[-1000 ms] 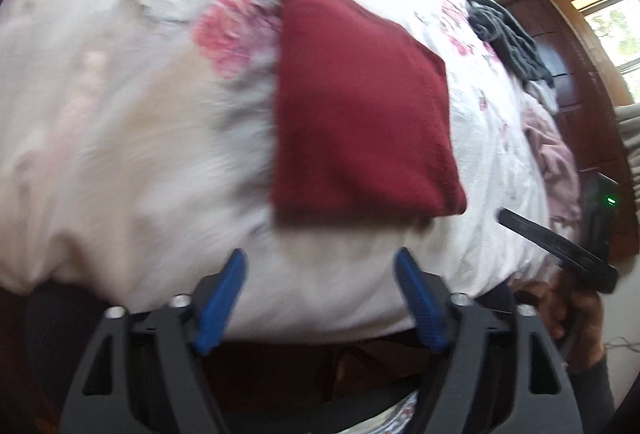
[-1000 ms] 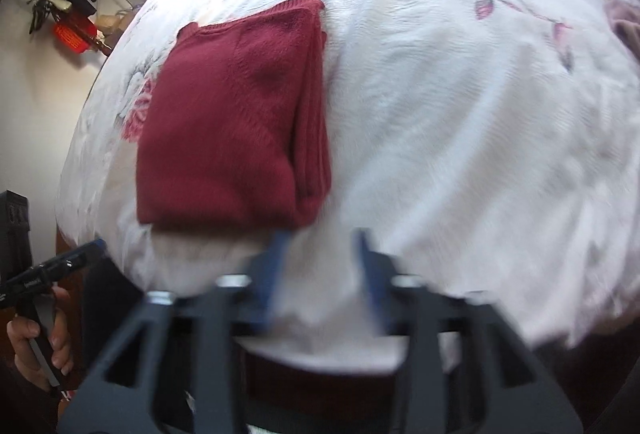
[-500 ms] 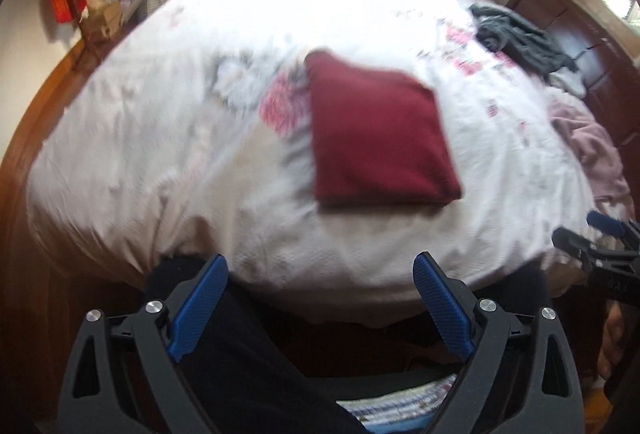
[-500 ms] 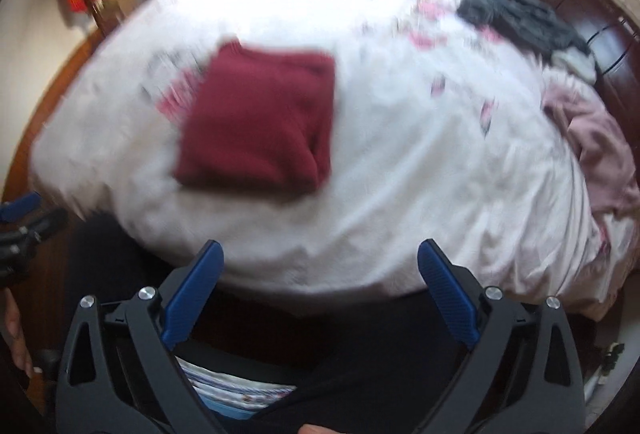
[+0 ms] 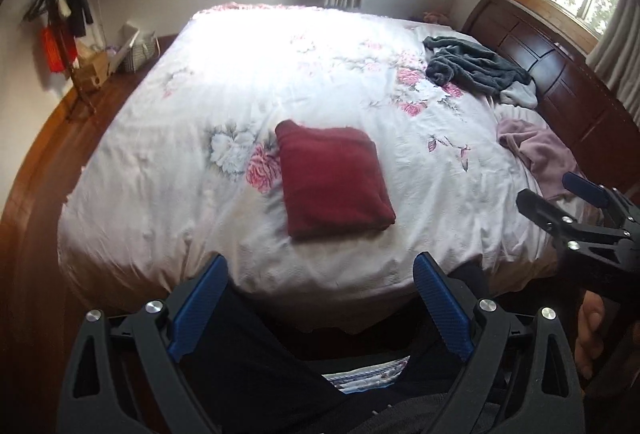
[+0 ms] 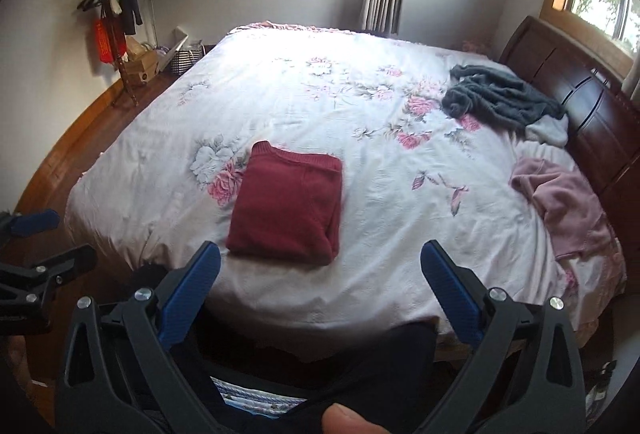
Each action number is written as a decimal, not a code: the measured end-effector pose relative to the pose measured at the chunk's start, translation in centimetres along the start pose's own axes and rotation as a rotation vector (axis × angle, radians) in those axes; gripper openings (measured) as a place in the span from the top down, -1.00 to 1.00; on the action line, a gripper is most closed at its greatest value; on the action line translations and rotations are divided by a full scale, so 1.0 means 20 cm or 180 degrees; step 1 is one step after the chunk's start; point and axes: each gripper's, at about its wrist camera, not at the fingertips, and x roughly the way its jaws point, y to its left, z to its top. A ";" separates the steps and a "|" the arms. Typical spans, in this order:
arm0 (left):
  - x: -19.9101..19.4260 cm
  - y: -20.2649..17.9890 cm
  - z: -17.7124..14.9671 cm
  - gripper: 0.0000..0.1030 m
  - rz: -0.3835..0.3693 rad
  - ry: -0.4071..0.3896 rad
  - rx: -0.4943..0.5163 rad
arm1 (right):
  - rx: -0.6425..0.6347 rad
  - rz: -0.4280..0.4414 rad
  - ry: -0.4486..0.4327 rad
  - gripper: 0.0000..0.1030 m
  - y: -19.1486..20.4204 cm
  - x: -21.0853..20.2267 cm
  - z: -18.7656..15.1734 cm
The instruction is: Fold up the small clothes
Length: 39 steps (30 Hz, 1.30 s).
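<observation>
Left wrist view: the left tongs (image 5: 320, 286) fill the bottom of the frame, their blue pads spread wide with nothing between them. Above them, at the centre, a red sweater (image 5: 334, 182) lies folded into a neat rectangle on a bed (image 5: 224, 209) with a white floral cover, near the bed's lower edge. At upper right a grey garment (image 5: 476, 67) lies crumpled by the dark wooden headboard (image 5: 560, 73), and a pink garment (image 5: 540, 151) lies loose below it at the right. The right tongs (image 5: 560, 199) enter at the right edge, off the bed; how far they are open cannot be told here. A coat rack (image 5: 60, 1) stands at upper left.

Right wrist view: the right tongs (image 6: 320, 274) sit at the bottom, spread wide and holding nothing. The sweater (image 6: 288, 203) lies just above them, left of centre. The grey garment (image 6: 500, 99) is at upper right, the pink garment (image 6: 564, 203) at the right edge of the bed (image 6: 380, 254). The left tongs (image 6: 44, 240) show at the lower left edge, beside the bed. A fingertip (image 6: 348, 418) shows at the very bottom.
</observation>
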 end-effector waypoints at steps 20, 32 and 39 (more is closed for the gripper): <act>0.09 -0.06 0.03 -0.83 -0.0167 0.0014 -0.0040 | 0.0040 -0.0006 0.0087 -0.94 0.04 0.05 0.00; 0.12 -0.04 0.01 -0.83 -0.0198 0.0057 -0.0046 | 0.0137 0.0069 0.0129 -0.94 0.02 0.08 -0.01; 0.13 -0.03 0.01 -0.83 -0.0207 0.0059 -0.0045 | 0.0190 0.0021 0.0025 -0.94 0.02 0.06 -0.01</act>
